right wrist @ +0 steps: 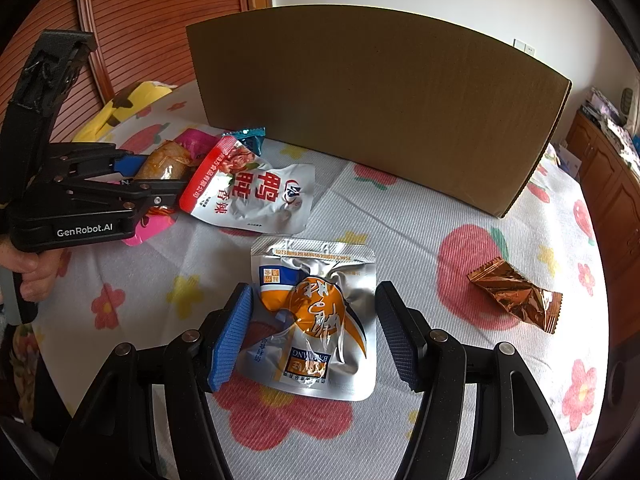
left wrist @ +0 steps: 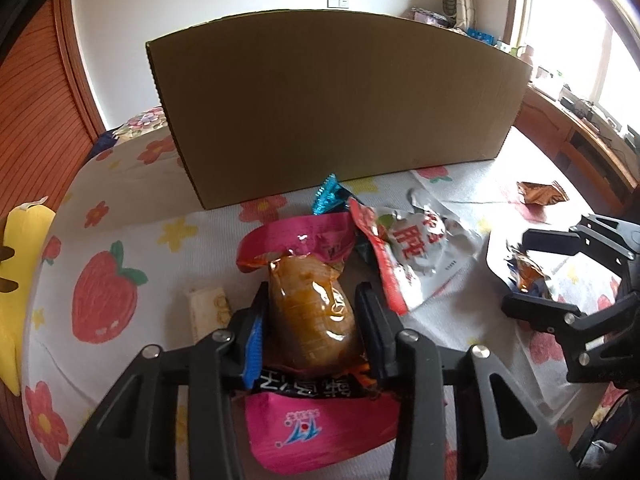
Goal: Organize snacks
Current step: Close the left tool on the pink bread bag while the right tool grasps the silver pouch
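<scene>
A pink snack pack [left wrist: 312, 308] with a brown piece showing through its clear window lies on the flowered bed cover [left wrist: 120, 240]. My left gripper [left wrist: 312, 292] is shut on it, a pad pressed against each side of the bulge. The right wrist view shows that left gripper [right wrist: 164, 172] at the far left, held by a hand. A crumpled silver and orange snack pack [right wrist: 316, 320] sits between the pads of my right gripper [right wrist: 314, 292], which is shut on it. A tall cardboard box [left wrist: 332, 100] stands behind the snacks.
A white and red pouch [right wrist: 248, 192] and a teal wrapper [right wrist: 250, 136] lie between the grippers. A copper candy wrapper [right wrist: 516, 296] lies to the right. A small beige bar [left wrist: 208, 304] sits left of the pink pack, and a yellow plush [left wrist: 20, 280] at the bed's left edge.
</scene>
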Tool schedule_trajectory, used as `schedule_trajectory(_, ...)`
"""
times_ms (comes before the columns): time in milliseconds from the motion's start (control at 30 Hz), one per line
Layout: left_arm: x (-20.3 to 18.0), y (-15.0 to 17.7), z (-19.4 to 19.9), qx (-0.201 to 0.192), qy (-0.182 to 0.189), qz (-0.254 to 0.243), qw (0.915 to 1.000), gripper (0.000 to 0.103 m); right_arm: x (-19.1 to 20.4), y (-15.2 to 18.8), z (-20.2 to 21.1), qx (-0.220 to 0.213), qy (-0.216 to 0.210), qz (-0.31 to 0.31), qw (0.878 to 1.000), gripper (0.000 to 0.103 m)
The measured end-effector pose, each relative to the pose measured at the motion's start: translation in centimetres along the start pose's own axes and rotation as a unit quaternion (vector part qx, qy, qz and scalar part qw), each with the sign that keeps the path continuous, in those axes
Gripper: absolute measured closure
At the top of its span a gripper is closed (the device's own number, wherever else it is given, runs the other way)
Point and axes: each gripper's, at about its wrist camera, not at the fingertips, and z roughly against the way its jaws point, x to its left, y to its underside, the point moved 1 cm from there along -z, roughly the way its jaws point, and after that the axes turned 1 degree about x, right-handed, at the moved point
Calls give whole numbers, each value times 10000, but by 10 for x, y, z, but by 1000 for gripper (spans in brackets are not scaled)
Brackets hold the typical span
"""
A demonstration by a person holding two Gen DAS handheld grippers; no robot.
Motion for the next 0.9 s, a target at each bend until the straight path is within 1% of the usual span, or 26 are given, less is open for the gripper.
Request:
schedule_trajectory(167, -3, 7, 12, -102, 22, 16, 9999, 65, 0, 0, 0, -1, 0, -2, 10000, 38)
schedule_trajectory(233, -1, 8, 22, -206, 62, 109, 9997, 65, 0, 0, 0, -1, 1, -2, 10000, 38)
schedule_trajectory(333, 1, 11, 36, -378, 24, 176, 9991, 65, 1, 0, 0, -2, 0, -3, 10000, 38)
schedule_trajectory(533, 5, 15, 56, -586, 16, 266, 9979, 64, 1, 0, 0, -3, -1, -4, 10000, 38)
schedule_trajectory(900, -4, 23, 80, -811, -70, 143, 9966, 64, 1, 0, 0, -1, 13, 1, 10000, 38)
